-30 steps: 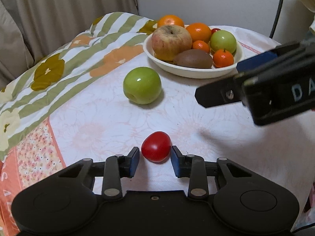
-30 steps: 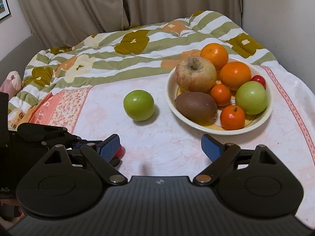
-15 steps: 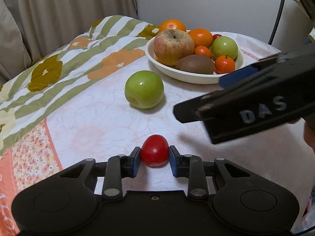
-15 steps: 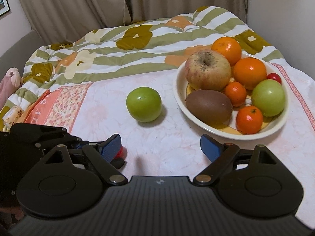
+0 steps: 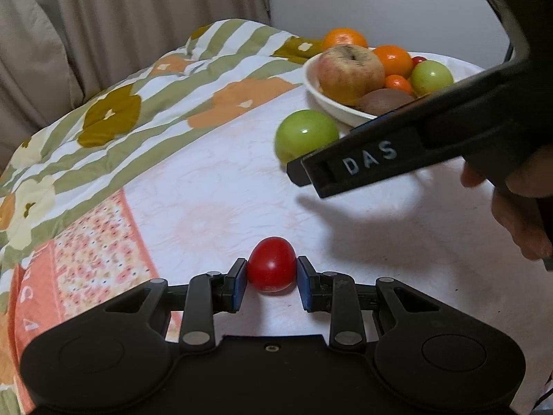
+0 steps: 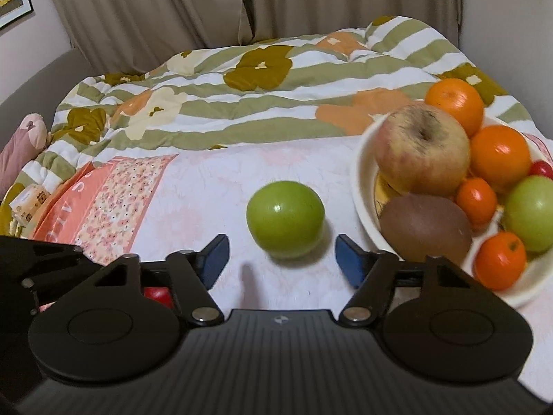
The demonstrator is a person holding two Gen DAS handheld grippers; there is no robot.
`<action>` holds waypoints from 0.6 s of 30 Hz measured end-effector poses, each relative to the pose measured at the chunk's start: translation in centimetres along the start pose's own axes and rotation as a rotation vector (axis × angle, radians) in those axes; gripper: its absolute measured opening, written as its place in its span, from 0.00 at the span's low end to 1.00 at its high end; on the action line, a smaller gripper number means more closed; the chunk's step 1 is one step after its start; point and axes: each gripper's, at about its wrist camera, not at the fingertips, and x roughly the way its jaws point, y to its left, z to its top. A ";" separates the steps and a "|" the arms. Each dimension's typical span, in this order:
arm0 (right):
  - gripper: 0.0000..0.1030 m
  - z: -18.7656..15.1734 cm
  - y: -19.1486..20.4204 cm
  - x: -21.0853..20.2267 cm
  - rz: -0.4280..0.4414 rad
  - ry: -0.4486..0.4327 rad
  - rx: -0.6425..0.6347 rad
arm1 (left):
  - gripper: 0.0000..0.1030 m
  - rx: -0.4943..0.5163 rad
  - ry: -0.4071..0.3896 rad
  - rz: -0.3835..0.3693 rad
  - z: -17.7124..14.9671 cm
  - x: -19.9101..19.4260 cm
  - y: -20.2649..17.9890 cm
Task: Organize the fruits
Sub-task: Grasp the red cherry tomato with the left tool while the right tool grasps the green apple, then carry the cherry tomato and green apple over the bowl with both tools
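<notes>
My left gripper (image 5: 271, 282) is shut on a small red tomato (image 5: 271, 268) that rests on the white floral cloth. A green apple (image 6: 285, 218) lies loose on the cloth just ahead of my right gripper (image 6: 282, 258), which is open with its blue pads either side of the apple's near edge, not touching it. The apple also shows in the left wrist view (image 5: 306, 133), partly behind the right gripper's arm. A white bowl (image 6: 361, 186) at the right holds a large red-yellow apple (image 6: 421, 148), a kiwi (image 6: 427, 226), oranges, mandarins and a green apple.
A striped floral quilt (image 6: 242, 103) covers the far and left side. Curtains hang behind. A pink soft toy (image 6: 20, 141) lies at the far left edge. A person's hand (image 5: 518, 214) holds the right gripper.
My left gripper has closed on the red tomato. My right gripper has moved forward and left until the loose green apple sits just ahead of its open fingers.
</notes>
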 end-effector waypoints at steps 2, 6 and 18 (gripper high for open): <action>0.79 0.3 0.1 0.6 -0.007 -0.008 -0.005 | 0.33 -0.007 0.002 0.009 -0.1 -0.1 0.2; 0.76 0.7 0.3 1.5 -0.021 -0.013 -0.015 | 0.33 -0.021 0.005 0.024 -0.2 -0.2 0.6; 0.65 0.1 0.1 1.5 -0.017 -0.021 -0.043 | 0.33 -0.085 0.011 0.061 -0.4 -0.4 1.0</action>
